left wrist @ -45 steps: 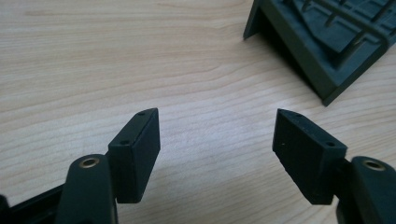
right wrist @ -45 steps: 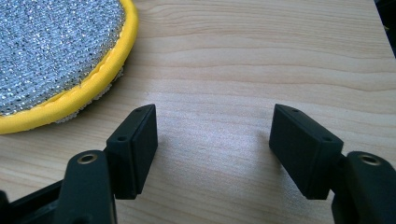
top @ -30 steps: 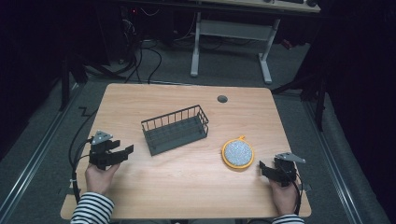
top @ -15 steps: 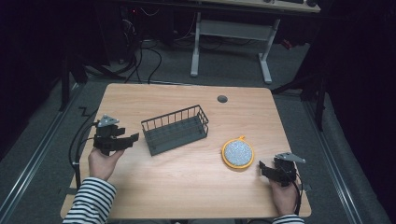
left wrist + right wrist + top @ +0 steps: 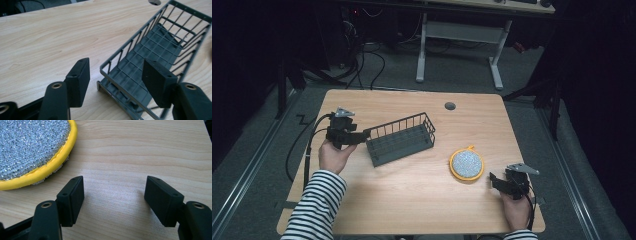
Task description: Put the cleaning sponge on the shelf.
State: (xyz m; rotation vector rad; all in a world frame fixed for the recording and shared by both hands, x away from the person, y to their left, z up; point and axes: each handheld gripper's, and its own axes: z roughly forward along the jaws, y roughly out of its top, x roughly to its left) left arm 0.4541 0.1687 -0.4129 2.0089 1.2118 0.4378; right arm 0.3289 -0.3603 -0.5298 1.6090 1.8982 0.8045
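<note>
A dark grey wire basket [image 5: 402,140] lies at an angle on the middle of the wooden table [image 5: 412,200]. My left gripper [image 5: 364,135] is at its left end. In the left gripper view the basket's [image 5: 160,42] near end wall stands between the jaws of that gripper [image 5: 117,72]: one pad is outside and the other over the inside. The jaws have just been closing, with a gap still showing at each pad. A round scrubber [image 5: 467,164] with a yellow rim and a silver face lies to the right. Just beyond it, my right gripper [image 5: 494,180] rests open, with bare wood between its jaws [image 5: 115,187] and the scrubber [image 5: 30,145] ahead at the left.
A small round cable hole [image 5: 450,106] sits near the table's far edge. Cables trail off the table's left side from the left gripper. Beyond the far edge stands a white desk frame [image 5: 459,35] on a grey floor.
My left gripper has moved up the table and to the right, from the near left to the basket's left end. The right gripper, the basket and the scrubber have stayed put.
</note>
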